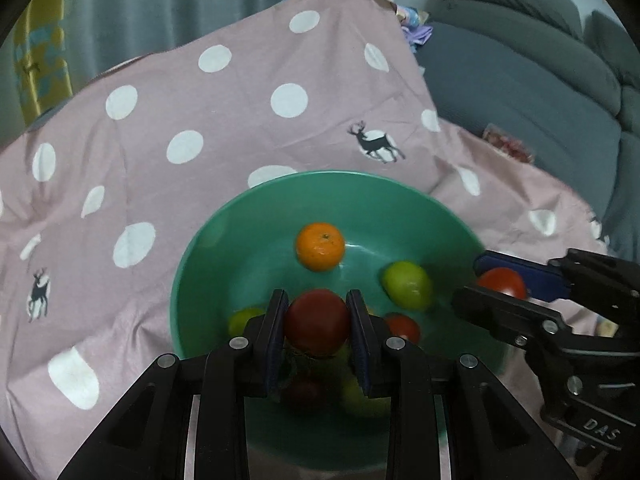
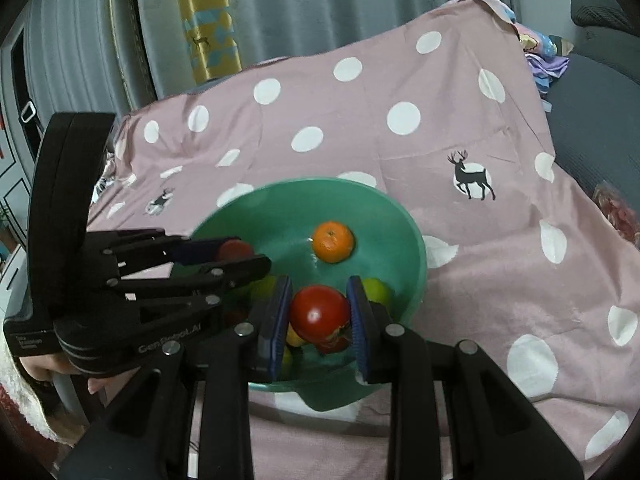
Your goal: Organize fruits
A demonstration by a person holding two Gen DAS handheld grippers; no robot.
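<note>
Closest to the left wrist camera, the left gripper [image 1: 318, 322] has its two black fingers [image 1: 272, 336], padded in blue, clamped on a red tomato [image 1: 317, 320]. It is held above the near side of a green bowl [image 1: 224, 240]. In the right wrist view the right gripper [image 2: 320, 316] is likewise clamped on a second red tomato [image 2: 319, 312], over the near edge of the same bowl [image 2: 416, 248].

Each gripper shows in the other's view. The right gripper [image 1: 500, 284] comes in from the right edge of the left view, its tomato [image 1: 502, 283] between its pads. The left gripper [image 2: 236, 254] reaches in from the left of the right view, with a hand [image 2: 52, 364] partly visible behind it.

Writing: white letters on the right gripper's body read "DAS" [image 1: 600, 429]. The left gripper's body carries "GenRobot.AI" [image 2: 170, 342]; a smaller label beside it is too blurred to read.

Loose in the bowl are one orange mandarin [image 1: 320, 246], toward the far side, and one green fruit [image 1: 407, 286] to its right. A second green fruit [image 1: 245, 318] and a small red fruit [image 1: 403, 326] sit nearer the fingers. More fruit lies under the fingers, too hidden to count.

The bowl rests on a pink cloth [image 1: 200, 120] with white polka dots and dark deer prints. It covers the surface beneath. A grey sofa [image 1: 520, 60] stands behind on the right, with grey curtains [image 1: 160, 0] at the back.
</note>
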